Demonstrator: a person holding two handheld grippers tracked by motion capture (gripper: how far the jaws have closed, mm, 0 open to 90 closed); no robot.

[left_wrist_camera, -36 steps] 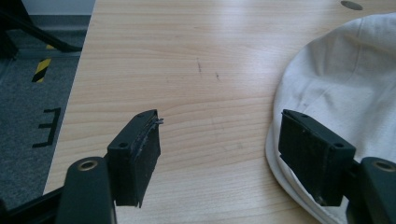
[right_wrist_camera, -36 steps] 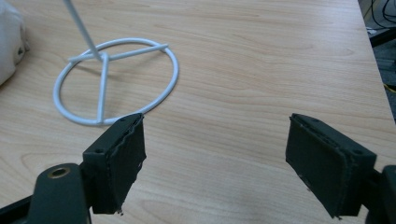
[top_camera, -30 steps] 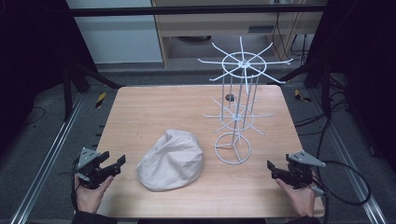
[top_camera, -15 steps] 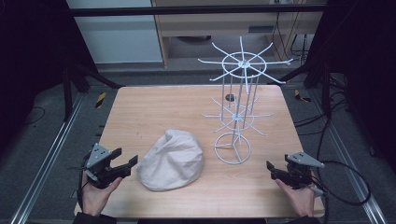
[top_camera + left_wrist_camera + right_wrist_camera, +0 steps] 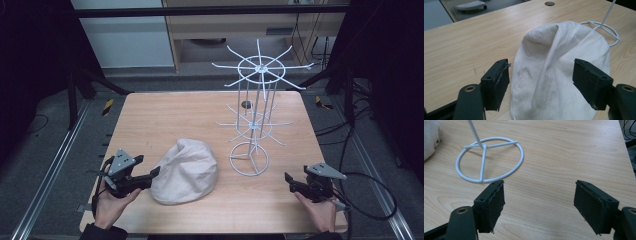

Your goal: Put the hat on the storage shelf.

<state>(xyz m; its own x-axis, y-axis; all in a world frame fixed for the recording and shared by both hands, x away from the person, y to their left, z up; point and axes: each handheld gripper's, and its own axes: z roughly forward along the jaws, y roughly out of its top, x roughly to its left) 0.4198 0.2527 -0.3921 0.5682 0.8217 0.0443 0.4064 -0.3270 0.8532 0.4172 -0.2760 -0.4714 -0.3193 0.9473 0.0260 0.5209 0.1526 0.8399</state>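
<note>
Left gripper (image 5: 541,82) agape around white cap (image 5: 559,75)

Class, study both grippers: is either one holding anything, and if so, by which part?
Nothing is held. The left gripper is open around the white cap; the right gripper is open over bare table.

No legible text, labels, brands, numbers or signs are showing on any surface here.

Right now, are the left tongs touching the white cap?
Apart. The left gripper view shows the left tongs open, with the white cap between the jaws and a sliver of table visible between the left jaw and the cap's edge.
</note>
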